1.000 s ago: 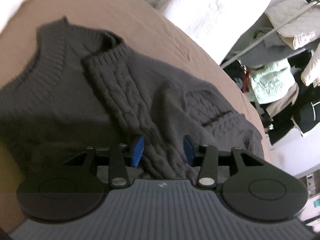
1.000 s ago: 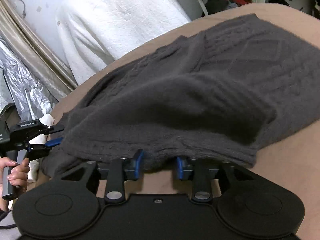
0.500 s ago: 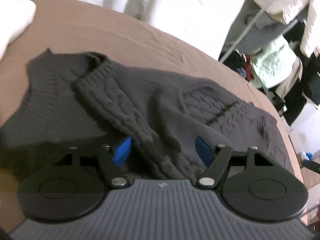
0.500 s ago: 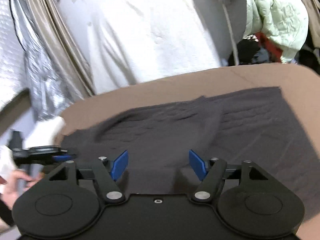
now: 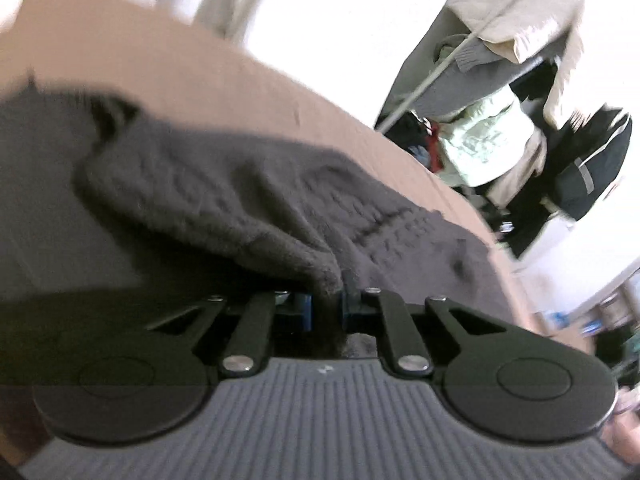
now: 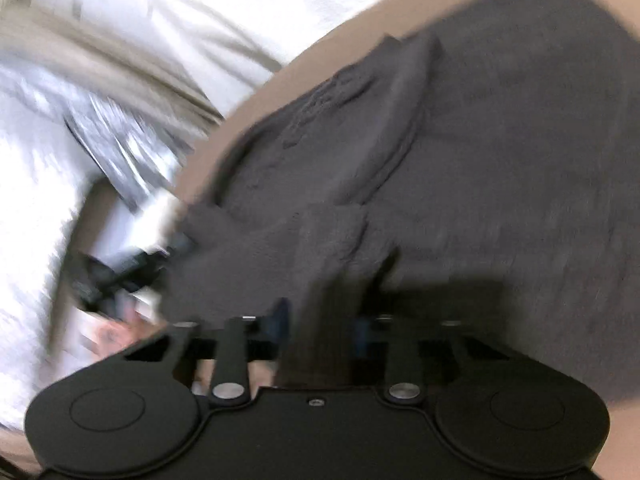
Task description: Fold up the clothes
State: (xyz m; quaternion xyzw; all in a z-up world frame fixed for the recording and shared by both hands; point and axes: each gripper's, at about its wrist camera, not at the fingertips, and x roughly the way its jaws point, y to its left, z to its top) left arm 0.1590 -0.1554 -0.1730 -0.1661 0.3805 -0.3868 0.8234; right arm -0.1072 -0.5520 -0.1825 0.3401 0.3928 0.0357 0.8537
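A dark grey cable-knit sweater (image 5: 224, 200) lies on a brown bed sheet (image 5: 168, 60). My left gripper (image 5: 327, 306) has its blue pads closing on a raised fold of the knit, which fills the narrow gap between them. In the right wrist view the same sweater (image 6: 500, 160) spreads to the right. My right gripper (image 6: 320, 322) is closing on a bunched strip of the sweater's near edge, and the cloth fills the space between its pads. The left gripper (image 6: 120, 272) and the hand holding it show as a blur at the sweater's left edge.
White bedding (image 6: 200, 20) and a silver foil sheet (image 6: 120, 140) lie beyond the bed's far side. A rack of hanging clothes (image 5: 500, 140) stands past the bed's right end. Both views are motion-blurred.
Both grippers stood wide open half a second ago and have now closed on the sweater. The knit fold has bunched up at the left gripper. The right wrist view has swung across the sweater.
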